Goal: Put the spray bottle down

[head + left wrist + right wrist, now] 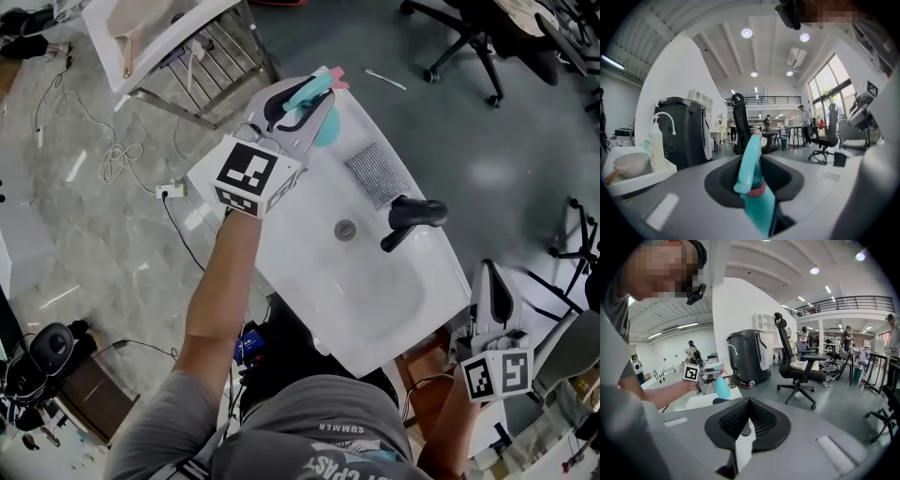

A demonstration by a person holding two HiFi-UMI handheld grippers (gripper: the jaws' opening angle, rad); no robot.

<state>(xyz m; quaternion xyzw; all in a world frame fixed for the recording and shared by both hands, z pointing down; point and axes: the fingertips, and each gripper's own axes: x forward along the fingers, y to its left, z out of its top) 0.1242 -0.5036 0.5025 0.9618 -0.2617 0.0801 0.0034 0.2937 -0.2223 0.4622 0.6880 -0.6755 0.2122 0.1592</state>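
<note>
**A:** Where is the spray bottle relative to the washbasin [375, 309]?

**B:** Over its far corner, beyond the black faucet [412, 217] and just left of the grey mesh pad [378, 173]. The left gripper [314, 98] carries it. The right gripper [489, 277] is well apart, off the basin's near right corner, so the left one is plainly the nearer.

**A:** How does the teal spray bottle [323, 129] sit in the jaws?

**B:** The left jaws pinch it at the neck, by the pink collar. The trigger head runs forward along the jaws and the body hangs below them, its long axis close to upright with a slight tilt. The base points toward the basin's rim.

**A:** Is it touching the surface?

**B:** I can't tell. In the right gripper view the base looks near the white rim, but contact isn't clear. I'd judge the move to be straight down onto that corner.

**A:** And the right jaws?

**B:** Pressed together at the tips, with nothing between them.
</note>
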